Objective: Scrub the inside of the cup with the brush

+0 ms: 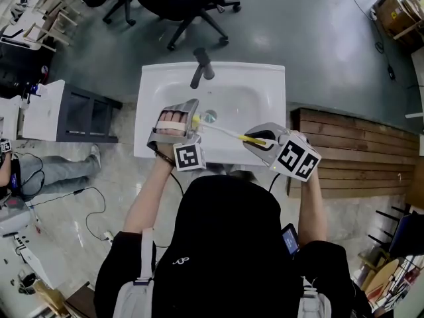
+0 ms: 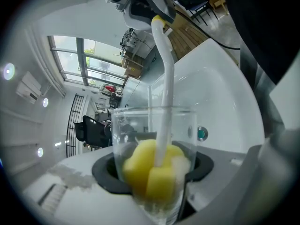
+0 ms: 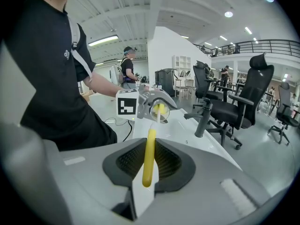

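The left gripper (image 2: 153,172) is clamping a clear glass cup (image 2: 140,125) between its dark pads, holding it tipped over the white sink (image 1: 265,88). The right gripper (image 3: 149,165) is pinching the yellow handle of the brush (image 3: 149,151), whose white shaft is reaching across into the cup. Only the left gripper view is showing the inside of the cup: the brush's yellow sponge head (image 2: 140,168) is sitting deep in it with foam (image 2: 182,164) beside it. The head view is placing both grippers near the basin's front edge, with the drain (image 1: 209,116) and dark faucet (image 1: 201,68) beyond. The right gripper view alone is taking in the office chairs (image 3: 243,102) past the sink
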